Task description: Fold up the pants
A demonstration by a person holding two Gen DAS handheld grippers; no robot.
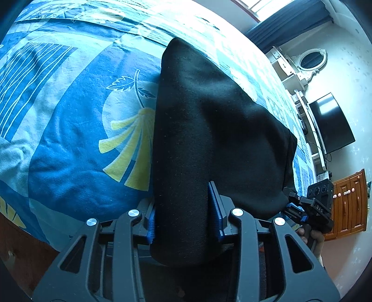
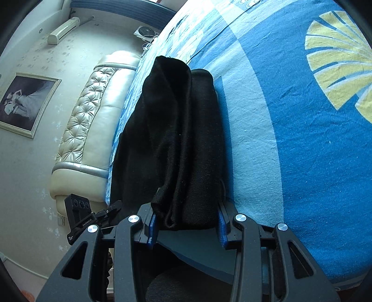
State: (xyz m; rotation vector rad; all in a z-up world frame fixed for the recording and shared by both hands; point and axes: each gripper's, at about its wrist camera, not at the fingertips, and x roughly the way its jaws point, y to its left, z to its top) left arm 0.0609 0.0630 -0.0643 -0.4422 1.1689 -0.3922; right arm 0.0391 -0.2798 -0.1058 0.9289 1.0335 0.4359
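Cool daylight, window (image 1: 260, 7) glare blown out, heavy fisheye bending, dark corners.

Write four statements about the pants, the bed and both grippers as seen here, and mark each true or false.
1. The pants are black. True.
2. The pants lie on a bare wooden floor. False: they lie on a blue patterned bedspread.
3. Pants fabric sits between the fingers of both the left gripper and the right gripper. True.
4. The headboard is dark wood. False: it is pale, tufted upholstery.
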